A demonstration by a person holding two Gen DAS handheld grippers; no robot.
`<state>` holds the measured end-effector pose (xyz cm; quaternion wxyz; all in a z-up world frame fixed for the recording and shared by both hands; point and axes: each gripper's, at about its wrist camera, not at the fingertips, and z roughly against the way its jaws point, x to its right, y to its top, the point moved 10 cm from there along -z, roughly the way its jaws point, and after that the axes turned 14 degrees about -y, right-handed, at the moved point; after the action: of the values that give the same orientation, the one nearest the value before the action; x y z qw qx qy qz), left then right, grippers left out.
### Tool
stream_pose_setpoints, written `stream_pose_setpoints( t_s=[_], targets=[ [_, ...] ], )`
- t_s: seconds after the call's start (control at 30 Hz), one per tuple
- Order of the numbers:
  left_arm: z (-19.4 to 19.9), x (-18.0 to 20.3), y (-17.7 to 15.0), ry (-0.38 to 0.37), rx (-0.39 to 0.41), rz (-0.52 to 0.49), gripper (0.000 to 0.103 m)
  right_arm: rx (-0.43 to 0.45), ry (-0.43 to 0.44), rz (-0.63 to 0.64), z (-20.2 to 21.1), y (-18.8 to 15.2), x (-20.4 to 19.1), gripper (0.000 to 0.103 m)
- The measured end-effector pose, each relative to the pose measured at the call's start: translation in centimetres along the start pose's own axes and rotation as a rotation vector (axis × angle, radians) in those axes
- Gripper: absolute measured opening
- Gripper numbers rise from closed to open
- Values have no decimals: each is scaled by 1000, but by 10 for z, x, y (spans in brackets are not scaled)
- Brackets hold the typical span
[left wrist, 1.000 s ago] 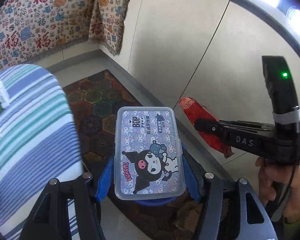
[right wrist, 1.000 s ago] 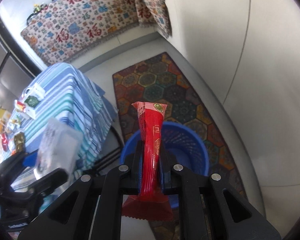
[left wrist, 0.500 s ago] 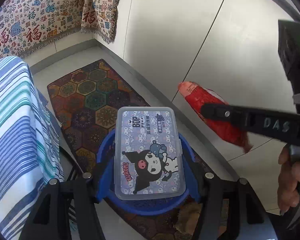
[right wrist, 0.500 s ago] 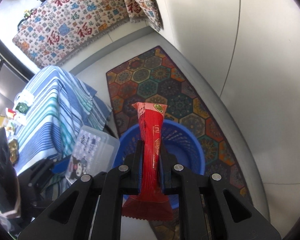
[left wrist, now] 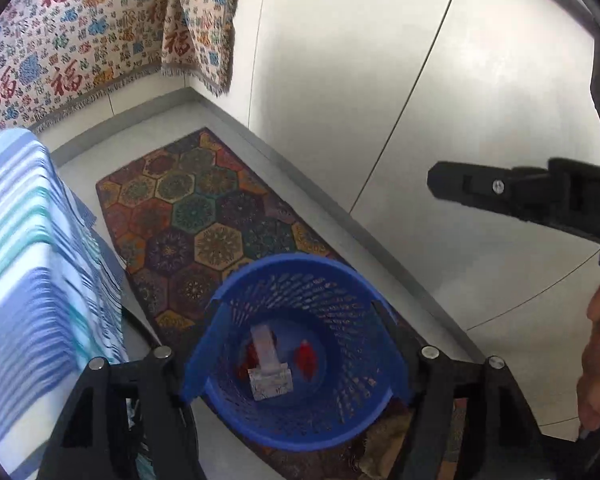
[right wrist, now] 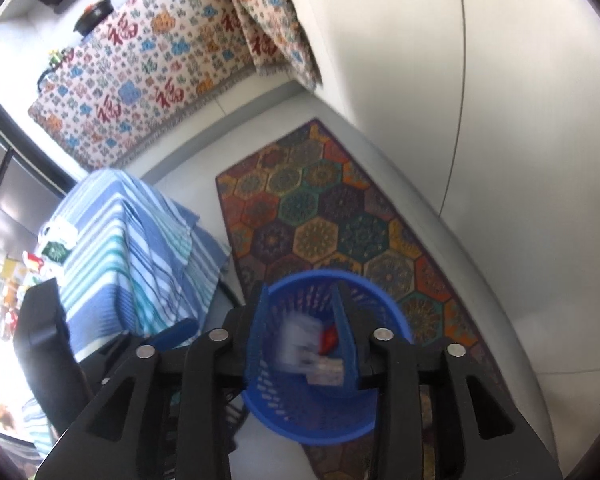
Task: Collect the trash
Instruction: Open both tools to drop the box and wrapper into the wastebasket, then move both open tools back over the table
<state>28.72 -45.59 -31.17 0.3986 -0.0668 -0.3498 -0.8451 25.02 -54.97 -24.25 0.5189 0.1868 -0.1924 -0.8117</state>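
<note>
Both claws are opening, emptied since a moment ago: left gripper (left wrist: 296, 364) and right gripper (right wrist: 300, 344) are hanging over the blue basket (left wrist: 236, 420), where the clear box (left wrist: 268, 372) and red wrapper (left wrist: 305, 358) are lying (box blurred). Basket is sitting on the hexagon rug (left wrist: 204, 208) by the rug's wall-side edge, beside the striped cloth (left wrist: 28, 264).

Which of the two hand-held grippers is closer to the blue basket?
Left, narrowly. The left hand-held gripper hangs open right over the blue basket, jaws opening, nothing between them. The right hand-held gripper, also opening and empty, hovers above the rim.

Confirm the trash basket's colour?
Blue, perforated plastic basket; clearest in the left wrist view.
</note>
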Motion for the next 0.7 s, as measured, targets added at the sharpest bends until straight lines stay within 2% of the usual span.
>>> stream_pose_setpoints(
  t_s=[0.17, 0.27, 0.4, 0.53, 0.7],
  targets=[
    [42, 7, 7, -6, 70, -2, 72, 125, -31, 25, 27, 15, -8, 45],
    [75, 11, 7, -5, 113, -9, 72, 212, -58, 50, 44, 23, -14, 53],
    [120, 11, -7, 5, 153, -30, 72, 303, -76, 96, 62, 26, -30, 58],
    [157, -8, -33, 45, 160, -20, 72, 344, -63, 150, 72, 21, -55, 59],
    [200, -49, -76, 130, 152, 47, 72, 346, 14, 223, 81, 1, -104, 60]
  ],
)
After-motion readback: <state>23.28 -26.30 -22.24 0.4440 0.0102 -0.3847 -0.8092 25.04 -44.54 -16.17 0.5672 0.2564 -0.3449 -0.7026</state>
